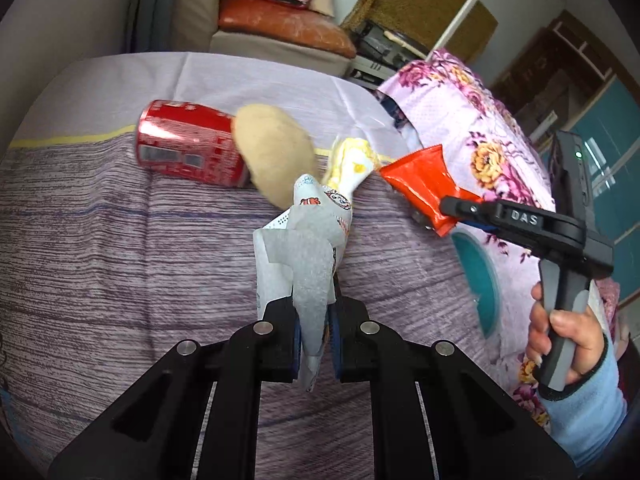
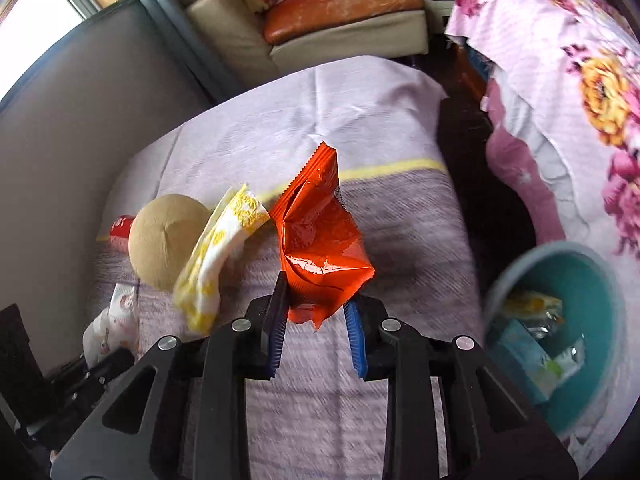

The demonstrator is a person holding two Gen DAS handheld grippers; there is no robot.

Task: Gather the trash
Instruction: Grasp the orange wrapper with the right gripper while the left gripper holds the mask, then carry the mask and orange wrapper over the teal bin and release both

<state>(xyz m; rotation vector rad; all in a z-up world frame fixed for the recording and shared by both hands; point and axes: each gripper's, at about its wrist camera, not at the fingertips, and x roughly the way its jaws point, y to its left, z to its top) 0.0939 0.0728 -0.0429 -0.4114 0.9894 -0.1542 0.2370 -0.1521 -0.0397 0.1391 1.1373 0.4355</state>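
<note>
My left gripper (image 1: 314,320) is shut on a white printed paper wrapper (image 1: 308,248) and holds it above the striped purple bedcover (image 1: 120,248). My right gripper (image 2: 316,312) is shut on an orange-red foil snack bag (image 2: 320,236); the bag also shows in the left wrist view (image 1: 420,184). On the bedcover lie a red soda can (image 1: 188,144), a round tan bun-like thing (image 1: 276,152) and a yellow-and-white wrapper (image 2: 218,264). A teal trash bin (image 2: 600,304) with several wrappers inside stands at the right, below my right gripper.
A flowered pink quilt (image 2: 580,80) is piled at the right of the bed. A sofa with an orange cushion (image 2: 340,4) stands beyond the bed. A grey wall (image 2: 80,120) runs along the left side.
</note>
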